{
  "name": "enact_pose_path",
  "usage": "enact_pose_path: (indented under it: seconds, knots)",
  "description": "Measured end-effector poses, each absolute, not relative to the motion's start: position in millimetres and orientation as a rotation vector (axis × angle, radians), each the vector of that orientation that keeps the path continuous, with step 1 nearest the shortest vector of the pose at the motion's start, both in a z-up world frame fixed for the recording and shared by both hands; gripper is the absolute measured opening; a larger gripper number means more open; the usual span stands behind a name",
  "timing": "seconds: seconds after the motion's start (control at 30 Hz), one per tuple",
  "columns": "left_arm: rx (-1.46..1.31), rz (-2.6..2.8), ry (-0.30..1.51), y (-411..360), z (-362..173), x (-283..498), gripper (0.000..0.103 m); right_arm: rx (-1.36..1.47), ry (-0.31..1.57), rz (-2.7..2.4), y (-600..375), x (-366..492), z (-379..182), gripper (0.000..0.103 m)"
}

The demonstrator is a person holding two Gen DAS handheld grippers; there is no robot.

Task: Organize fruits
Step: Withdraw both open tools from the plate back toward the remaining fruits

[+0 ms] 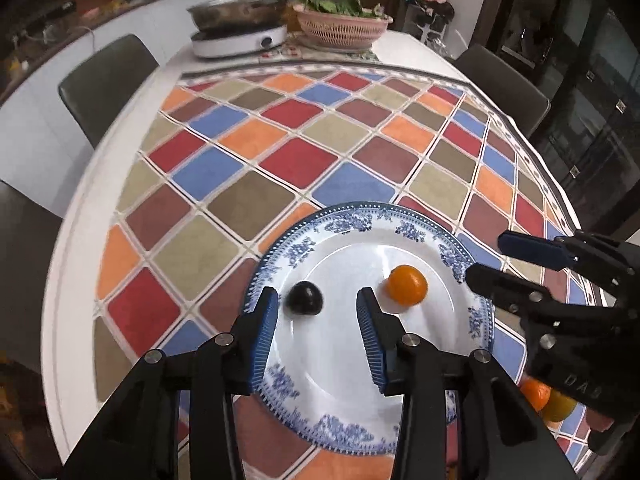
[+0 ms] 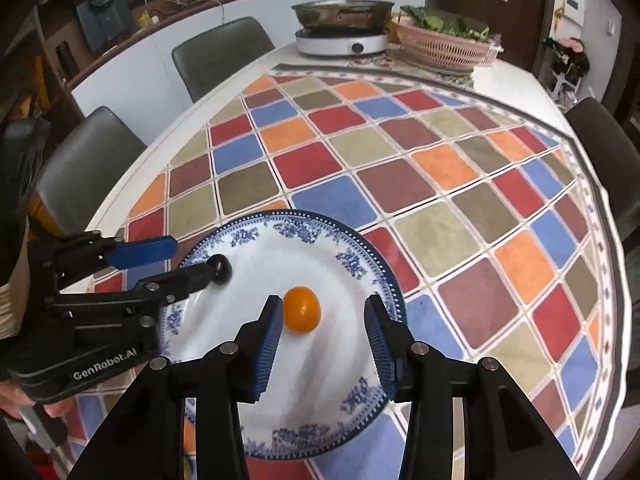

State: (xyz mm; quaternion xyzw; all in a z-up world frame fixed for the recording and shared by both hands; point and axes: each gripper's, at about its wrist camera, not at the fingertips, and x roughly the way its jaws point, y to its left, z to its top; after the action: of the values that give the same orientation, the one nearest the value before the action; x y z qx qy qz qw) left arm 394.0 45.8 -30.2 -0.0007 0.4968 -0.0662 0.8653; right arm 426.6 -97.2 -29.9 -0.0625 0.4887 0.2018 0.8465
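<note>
White surface (image 1: 120, 200) carries a cloth of coloured diamond squares (image 1: 280, 160), with dark chairs (image 1: 108, 80) along its left edge and one at the far right. At the far end stand a white induction cooker (image 1: 240, 42) bearing a steel pan (image 1: 236, 10), and to its right a pink basket (image 1: 344, 28) holding green leaves. Behind them runs a curved counter with clutter that is too blurred to identify.

Near the viewer, a white plate with a blue floral rim (image 1: 304, 248) lies on the cloth. Two fruits rest on the plate: a dark round fruit (image 1: 305, 298) on its left part and an orange round fruit (image 1: 407, 285) on its right part, the two well apart.

Left gripper (image 1: 318, 300) hangs over the plate with its jaws apart; the dark fruit sits between them, close to the left finger, and the pads do not press on it. Right gripper (image 2: 324, 308) hangs over the right part of the plate, jaws likewise apart; the orange fruit (image 2: 302, 309) lies just beside its left finger, not clamped.

In the right wrist view the left gripper's near finger partly covers the dark fruit (image 2: 222, 267). At the near right edge of the left wrist view, two more fruits (image 1: 548, 398), orange and yellow, lie off the plate, partly hidden behind the right gripper's body.
</note>
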Motion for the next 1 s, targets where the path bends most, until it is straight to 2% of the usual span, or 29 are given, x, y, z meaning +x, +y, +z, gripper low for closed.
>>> enact_pose_path:
  seconds: [0.3,0.43,0.53,0.7,0.83,1.0]
  knots:
    - [0.006,-0.136,0.909,45,16,335,0.049,-0.111,0.921,0.435,-107,377,14,0.043]
    - [0.013,-0.157,0.841,43,32,300,0.060,-0.097,0.883,0.446,-112,349,28,0.043]
    - [-0.011,-0.160,0.813,45,39,278,0.062,-0.082,0.865,0.450,-115,327,35,0.052]
    - [-0.011,-0.147,0.782,47,44,245,0.064,-0.097,0.812,0.446,-116,292,44,0.052]
    - [-0.020,-0.138,0.752,51,49,219,0.069,-0.115,0.780,0.447,-115,266,49,0.052]
    - [-0.012,-0.118,0.725,54,52,194,0.073,-0.119,0.772,0.455,-115,242,49,0.058]
